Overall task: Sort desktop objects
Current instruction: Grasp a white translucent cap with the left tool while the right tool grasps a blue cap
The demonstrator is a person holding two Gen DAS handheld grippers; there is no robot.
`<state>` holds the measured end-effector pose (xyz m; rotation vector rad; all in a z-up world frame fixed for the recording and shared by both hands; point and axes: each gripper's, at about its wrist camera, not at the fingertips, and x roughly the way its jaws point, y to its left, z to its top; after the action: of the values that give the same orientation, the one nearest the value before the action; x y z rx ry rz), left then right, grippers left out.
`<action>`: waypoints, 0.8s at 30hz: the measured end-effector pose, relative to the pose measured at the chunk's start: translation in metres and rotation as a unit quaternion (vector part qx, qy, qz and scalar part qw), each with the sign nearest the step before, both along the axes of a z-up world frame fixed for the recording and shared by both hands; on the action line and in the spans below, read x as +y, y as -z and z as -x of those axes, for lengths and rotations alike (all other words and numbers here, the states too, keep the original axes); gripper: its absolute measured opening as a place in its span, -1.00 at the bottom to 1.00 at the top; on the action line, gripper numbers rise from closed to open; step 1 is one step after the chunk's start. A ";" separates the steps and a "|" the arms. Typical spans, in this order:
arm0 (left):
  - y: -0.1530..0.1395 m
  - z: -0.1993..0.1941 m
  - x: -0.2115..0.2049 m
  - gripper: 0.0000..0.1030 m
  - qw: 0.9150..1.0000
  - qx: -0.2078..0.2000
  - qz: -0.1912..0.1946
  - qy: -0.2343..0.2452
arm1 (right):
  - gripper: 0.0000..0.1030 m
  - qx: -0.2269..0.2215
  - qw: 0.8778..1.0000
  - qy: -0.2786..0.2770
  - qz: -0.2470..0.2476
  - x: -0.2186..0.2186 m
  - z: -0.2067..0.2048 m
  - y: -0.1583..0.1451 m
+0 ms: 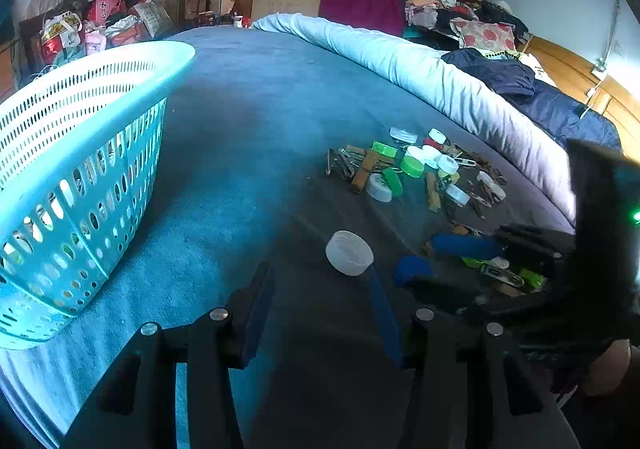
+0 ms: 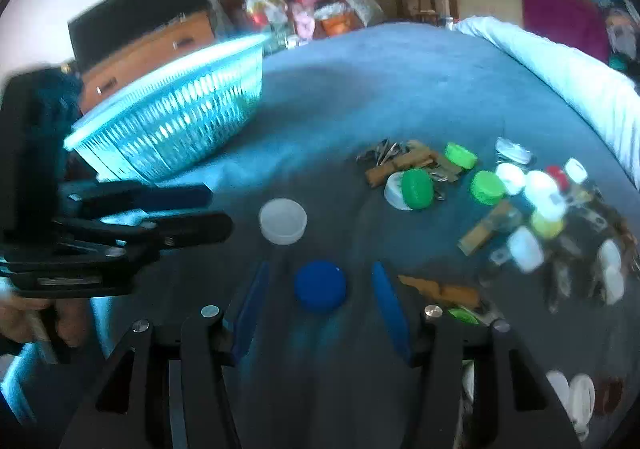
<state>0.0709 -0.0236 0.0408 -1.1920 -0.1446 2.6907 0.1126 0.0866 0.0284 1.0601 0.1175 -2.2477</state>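
Note:
A pile of bottle caps, wooden clothespins and metal clips (image 1: 420,169) lies on the blue bed cover; it also shows in the right wrist view (image 2: 500,201). A white cap (image 1: 349,252) (image 2: 283,221) lies apart from the pile, just off my left gripper's right fingertip. My left gripper (image 1: 320,285) is open and empty. A blue cap (image 2: 320,285) (image 1: 412,269) lies between the fingers of my right gripper (image 2: 318,281), which is open and not touching it. My right gripper also shows in the left wrist view (image 1: 440,261).
A turquoise perforated plastic basket (image 1: 80,121) (image 2: 180,121) stands at the left on the bed. A rolled white quilt (image 1: 440,81) runs along the far right. More white caps (image 2: 572,397) lie at the lower right. Clutter and furniture stand beyond the bed.

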 end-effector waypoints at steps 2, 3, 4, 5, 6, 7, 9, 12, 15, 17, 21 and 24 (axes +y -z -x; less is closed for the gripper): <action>0.001 0.003 0.000 -0.04 1.000 0.001 0.004 0.000 | -0.27 -0.008 1.000 0.002 -0.015 -0.004 0.004 0.008; 0.002 0.005 0.001 -0.02 1.000 0.002 0.003 0.000 | -0.35 -0.008 1.000 0.004 -0.016 -0.003 0.004 0.009; 0.003 0.006 0.001 -0.01 1.000 0.001 0.002 0.000 | -0.41 -0.007 1.000 0.006 -0.017 -0.003 0.004 0.009; 0.005 0.008 0.001 0.01 1.000 -0.001 0.003 -0.001 | -0.42 -0.006 1.000 0.009 -0.018 -0.002 0.003 0.008; 0.006 0.009 0.002 0.02 1.000 -0.002 0.006 0.000 | -0.42 -0.002 1.000 0.013 -0.019 -0.002 0.002 0.006; 0.007 0.011 0.003 0.02 1.000 -0.004 0.010 0.002 | -0.42 0.002 1.000 0.018 -0.017 0.000 -0.001 0.003; 0.009 0.014 0.007 0.02 1.000 -0.004 0.015 0.009 | -0.44 0.010 0.999 0.030 -0.003 0.012 -0.009 -0.007; 0.013 0.018 0.022 0.02 0.999 0.000 0.039 0.033 | -0.44 0.024 0.998 0.055 0.013 0.037 -0.024 -0.025; 0.020 0.024 0.034 0.02 0.997 -0.001 0.058 0.049 | -0.44 0.034 0.995 0.094 0.024 0.076 -0.039 -0.040; 0.024 0.027 0.041 0.03 0.996 0.003 0.073 0.056 | -0.44 0.037 0.991 0.128 0.023 0.108 -0.049 -0.047; 0.028 0.033 0.045 0.12 0.995 0.000 0.082 0.063 | -0.44 0.028 0.982 0.184 0.007 0.155 -0.060 -0.040; 0.031 0.037 0.049 0.20 0.994 -0.005 0.087 0.067 | -0.44 0.007 0.974 0.227 -0.009 0.190 -0.062 -0.022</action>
<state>0.0343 0.0257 0.0094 -1.2165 0.1676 2.6232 0.1748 0.2768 0.0506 1.1731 -0.1124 -2.6629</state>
